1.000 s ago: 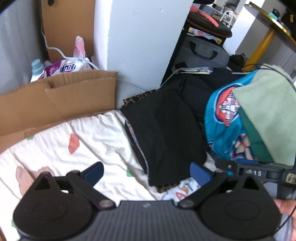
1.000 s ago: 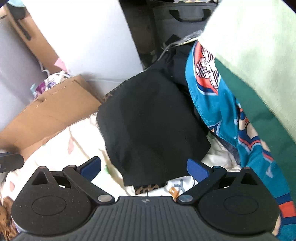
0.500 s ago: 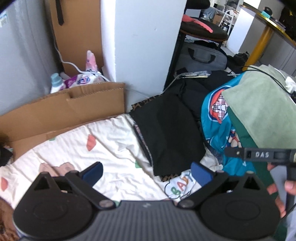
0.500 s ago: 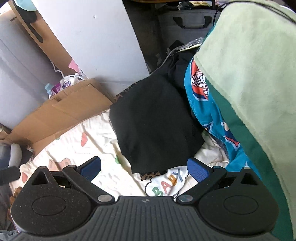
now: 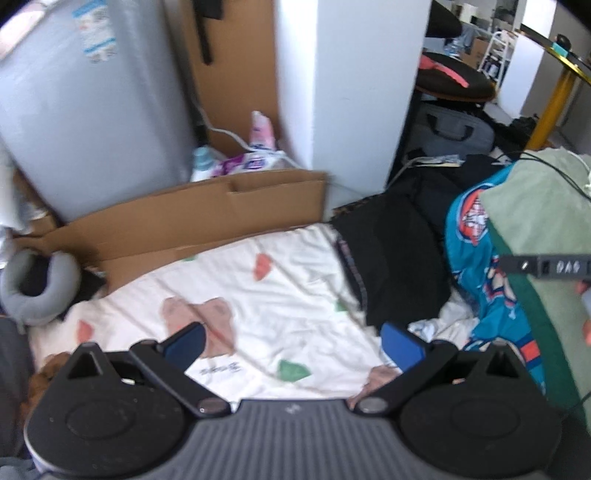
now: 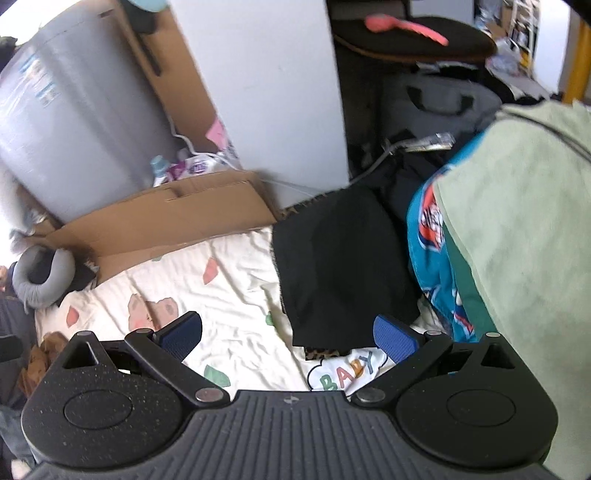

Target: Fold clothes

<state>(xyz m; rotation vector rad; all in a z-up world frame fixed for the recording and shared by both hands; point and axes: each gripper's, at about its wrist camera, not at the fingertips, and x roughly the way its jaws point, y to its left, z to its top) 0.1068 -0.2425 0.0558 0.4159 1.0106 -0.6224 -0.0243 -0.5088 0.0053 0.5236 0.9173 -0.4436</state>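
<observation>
Both cams are pulling back and swinging left, so the grey neck pillow (image 5: 38,288) and the big silver appliance (image 5: 92,110) are coming into view, and way more of the white printed sheet (image 5: 258,295) is showing now.

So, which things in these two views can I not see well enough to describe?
- Leopard-print cloth: right wrist view, mostly hidden under the black garment.
- Green garment: both views, cut off by the right edge.
- Label on the grey appliance: left wrist view, blurred, unreadable.
- Bottle: left wrist view, half hidden behind the cardboard.
</observation>
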